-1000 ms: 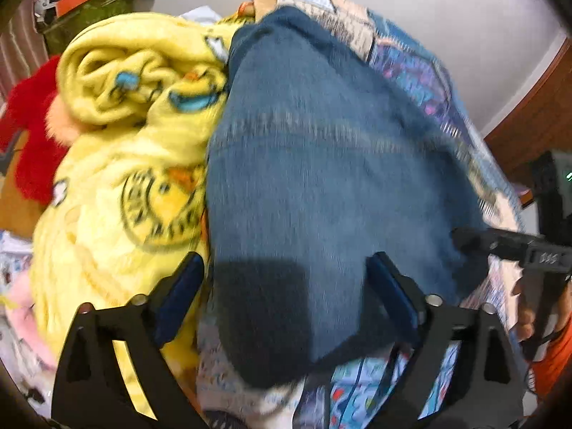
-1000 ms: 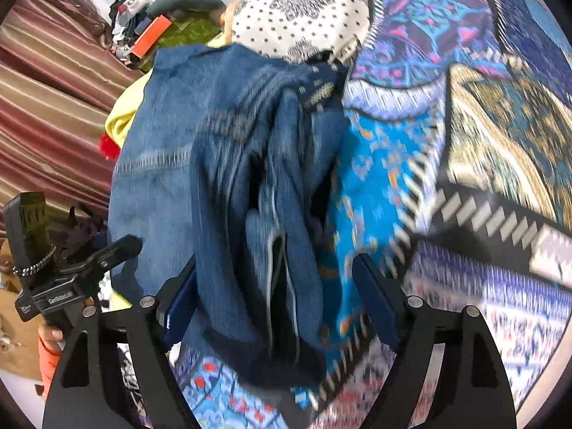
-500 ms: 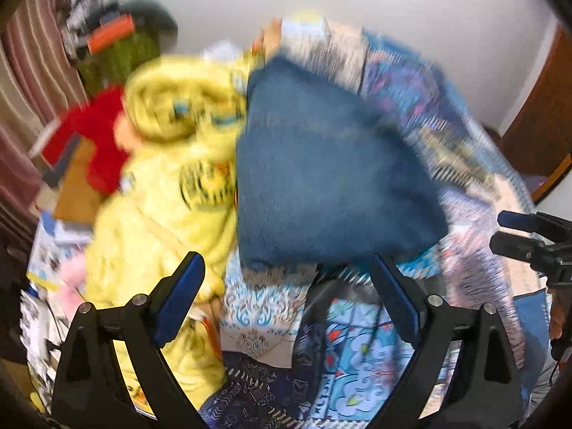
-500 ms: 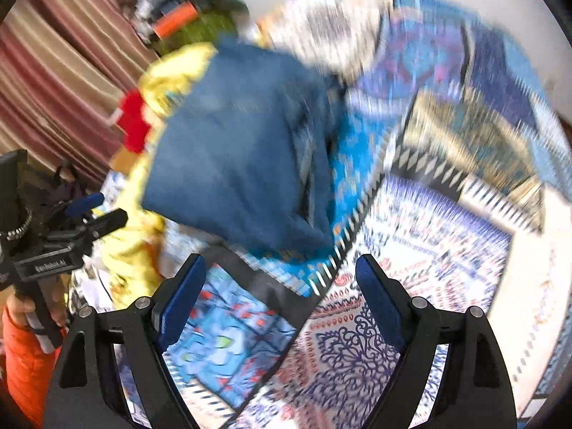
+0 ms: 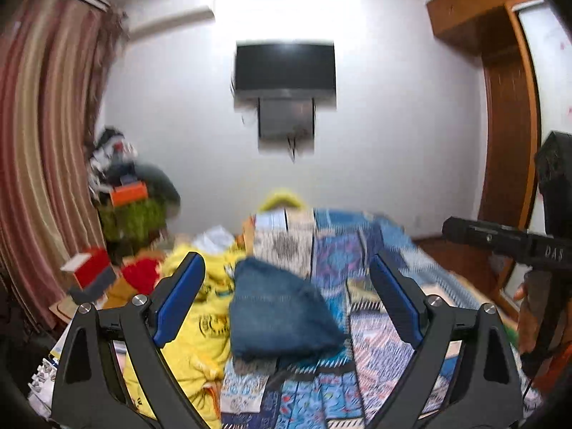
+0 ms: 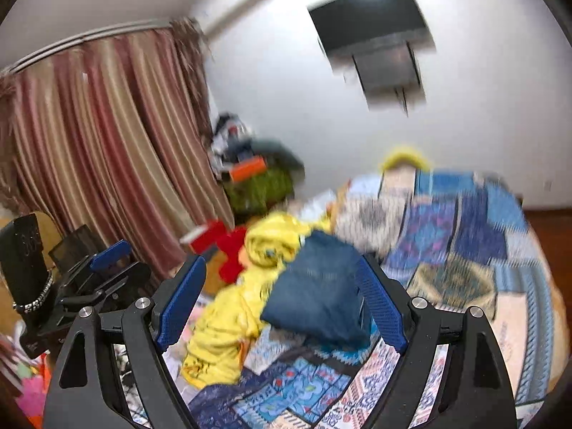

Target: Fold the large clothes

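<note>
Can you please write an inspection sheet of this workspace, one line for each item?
Surface: bed with patchwork bedspread; a bare part lies in front of the jeans.
Job's things: folded jeans lie on the bedspread, touched by neither gripper.
Clutter: yellow blanket bunched beside the jeans; red plush item and a heap of things by the curtain.
Grippers: left gripper open, nothing between its fingers; right gripper open, nothing between its fingers.
Cables: thin wires hang below the wall screen; blurred.
Surroundings: striped curtain, white wall, wooden wardrobe.
</note>
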`<state>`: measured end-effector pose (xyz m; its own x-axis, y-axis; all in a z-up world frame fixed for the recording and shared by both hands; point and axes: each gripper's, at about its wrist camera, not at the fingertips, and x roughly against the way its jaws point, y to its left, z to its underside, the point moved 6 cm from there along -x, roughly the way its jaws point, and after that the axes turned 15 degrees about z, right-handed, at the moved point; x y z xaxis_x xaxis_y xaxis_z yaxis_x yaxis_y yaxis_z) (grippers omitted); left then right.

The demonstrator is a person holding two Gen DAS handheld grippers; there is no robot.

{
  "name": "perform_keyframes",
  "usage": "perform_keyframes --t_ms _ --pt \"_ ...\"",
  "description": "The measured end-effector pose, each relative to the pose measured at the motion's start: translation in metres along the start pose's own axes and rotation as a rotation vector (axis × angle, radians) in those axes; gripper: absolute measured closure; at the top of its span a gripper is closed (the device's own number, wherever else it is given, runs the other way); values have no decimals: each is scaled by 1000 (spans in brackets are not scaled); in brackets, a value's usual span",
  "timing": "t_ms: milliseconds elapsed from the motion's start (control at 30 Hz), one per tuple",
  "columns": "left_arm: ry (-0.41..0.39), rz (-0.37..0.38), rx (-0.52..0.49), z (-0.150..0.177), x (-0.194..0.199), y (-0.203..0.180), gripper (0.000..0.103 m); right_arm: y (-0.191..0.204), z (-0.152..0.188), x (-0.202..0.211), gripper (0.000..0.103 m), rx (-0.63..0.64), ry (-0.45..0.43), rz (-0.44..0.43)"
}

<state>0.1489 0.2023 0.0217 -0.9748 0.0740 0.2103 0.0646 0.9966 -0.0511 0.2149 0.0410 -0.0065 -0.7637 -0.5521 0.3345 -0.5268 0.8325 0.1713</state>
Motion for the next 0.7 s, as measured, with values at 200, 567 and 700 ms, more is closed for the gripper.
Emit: perform_keyframes --t_ms 200,567,700 --pt "-147 -43 -38 -1 55 -29 9 29 6 57 20 63 -191 42" --pt "-172 -77 -28 16 76 -46 1 26 26 63 1 55 -239 176" --pt "-154 -83 -7 20 74 -42 1 18 26 63 0 42 -235 215"
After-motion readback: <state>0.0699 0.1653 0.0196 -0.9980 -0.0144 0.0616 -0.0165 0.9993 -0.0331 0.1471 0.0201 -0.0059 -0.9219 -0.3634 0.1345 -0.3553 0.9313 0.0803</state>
